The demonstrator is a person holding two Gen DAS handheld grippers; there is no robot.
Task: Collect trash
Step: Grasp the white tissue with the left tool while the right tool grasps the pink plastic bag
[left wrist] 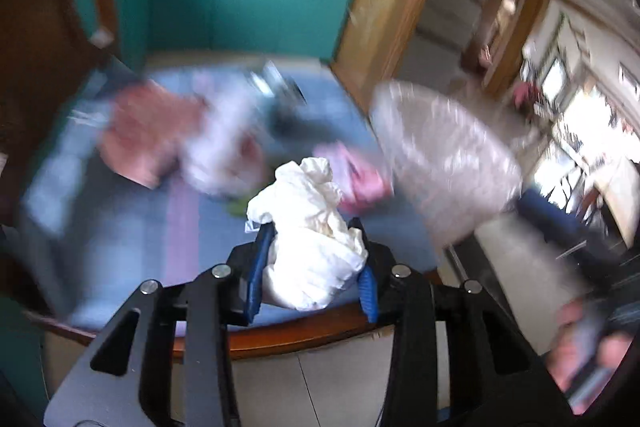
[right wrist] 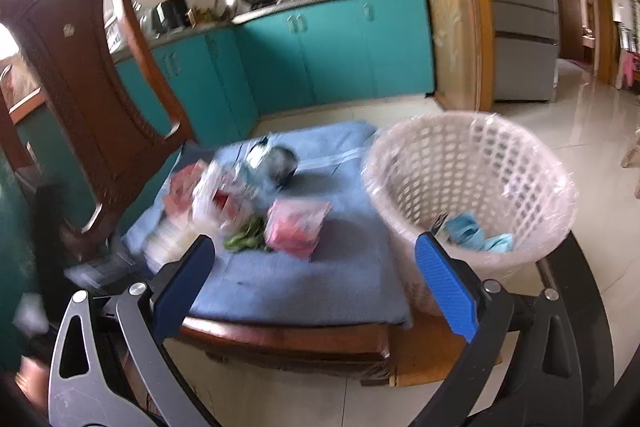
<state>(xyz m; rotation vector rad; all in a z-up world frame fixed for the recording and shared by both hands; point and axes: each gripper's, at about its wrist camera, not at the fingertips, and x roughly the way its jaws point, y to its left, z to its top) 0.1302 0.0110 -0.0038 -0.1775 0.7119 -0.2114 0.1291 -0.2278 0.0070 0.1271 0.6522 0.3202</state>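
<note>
My left gripper (left wrist: pixel 314 231) is shut on a crumpled white paper wad (left wrist: pixel 312 227) and holds it above the blue cloth (left wrist: pixel 132 251), left of the white basket (left wrist: pixel 444 155). The left wrist view is blurred by motion. My right gripper (right wrist: pixel 316 247) is open and empty, near the front of the blue cloth (right wrist: pixel 304 283). The white lattice basket (right wrist: pixel 472 163) has a clear liner and blue trash inside. On the cloth lie a pink packet (right wrist: pixel 296 227), green leaves (right wrist: pixel 244 237), clear wrappers (right wrist: pixel 216 195) and a crushed dark can (right wrist: pixel 276 161).
The cloth covers a low wooden table (right wrist: pixel 288 341). A carved wooden chair (right wrist: pixel 88 75) stands at its left. Teal kitchen cabinets (right wrist: pixel 332 55) run behind. A grey fridge (right wrist: pixel 520 11) and a tiled floor (right wrist: pixel 592 131) lie to the right.
</note>
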